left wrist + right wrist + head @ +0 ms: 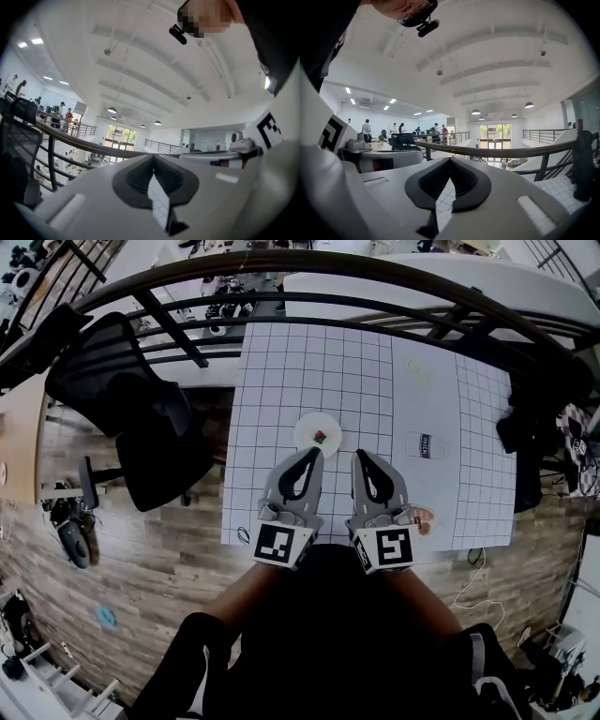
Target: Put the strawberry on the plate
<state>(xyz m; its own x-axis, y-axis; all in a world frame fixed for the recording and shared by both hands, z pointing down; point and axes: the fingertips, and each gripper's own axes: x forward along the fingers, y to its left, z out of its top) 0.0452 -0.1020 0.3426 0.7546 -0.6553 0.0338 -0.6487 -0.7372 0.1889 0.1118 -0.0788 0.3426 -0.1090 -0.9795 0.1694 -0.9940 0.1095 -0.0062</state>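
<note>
Two hand-held grippers hovered side by side over a white gridded desk (pixel 281 381), both pointing away from the person toward the far edge. The left gripper (pixel 310 454) was closed and empty. In the left gripper view its dark ribbed pads (pixel 140 180) met at the tip, with only the desk's grid showing through the gap behind them. The right gripper (pixel 360 456) was likewise closed on nothing. The right gripper view showed its pads (pixel 465 180) touching at the tip, with bare grid below.

The strawberry (pixel 321 437) sat on a small white plate (pixel 307 427). The plate lay just ahead of the left gripper's tip, and ahead and to the left of the right gripper's tip. Neither gripper touched the plate or the fruit.

A clear container with a dark label (pixel 427 444) lay on the desk to the right of the right gripper, well apart from the plate. A small orange-brown item (pixel 424 519), too small to identify, rested near the desk's front edge, just beside the right gripper's body on its right.

Off the desk, to the left of the left gripper, a black office chair (pixel 141 418) stood on the wooden floor (pixel 169 559). A dark curved railing (pixel 309 263) ran beyond the desk, ahead of both grippers.
</note>
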